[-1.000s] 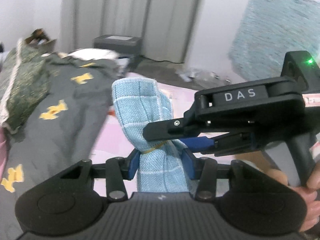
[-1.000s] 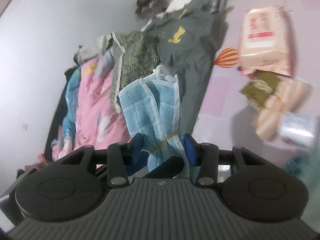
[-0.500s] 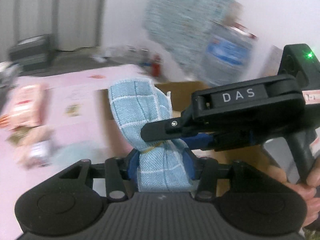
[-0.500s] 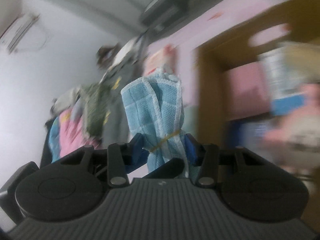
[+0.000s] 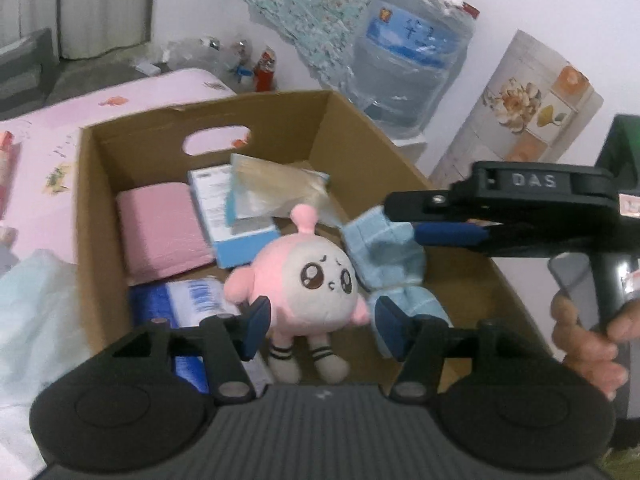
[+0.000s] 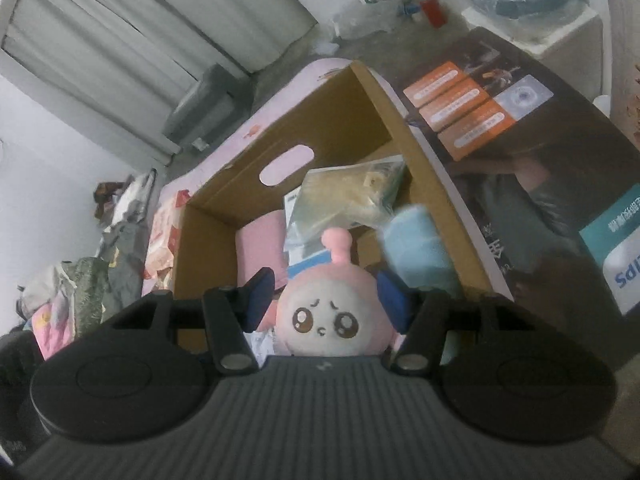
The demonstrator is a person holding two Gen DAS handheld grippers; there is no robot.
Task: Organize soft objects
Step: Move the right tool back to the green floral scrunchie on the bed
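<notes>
Bed (image 5: 132,92): pink printed sheet under the box; a heap of clothes lies at its far end in the right wrist view.
Cardboard box (image 5: 100,216): open-topped, brown, with an oval hand hole in its far wall.
Printed carton (image 6: 552,168): dark, just beside the box; three orange label panels with text too small to read, and large upside-down letters at its teal corner, possibly "PS".
Water bottle (image 5: 408,68): big, clear blue, against the wall, with a blue label I cannot read.
Pink folded cloth (image 5: 160,232): flat in the box's left part.
White and blue pack (image 5: 236,216): next to the pink cloth, a clear plastic bag resting on top; its print is not legible.
Plush toy (image 5: 308,284): round, pink and cream, with a worried face and striped socks, lying in the box.
Blue cloth bundle (image 5: 396,268): light blue checked cloth, in the box touching the plush's right side, blurred.
Right claw (image 5: 424,224): marked "DAS", jaws just opened and parted, above the bundle, gripping nothing; a hand (image 5: 588,332) grips its handle.
Left claw (image 5: 320,324): jaws just opened, about half spread, empty, with the plush seen between them.
</notes>
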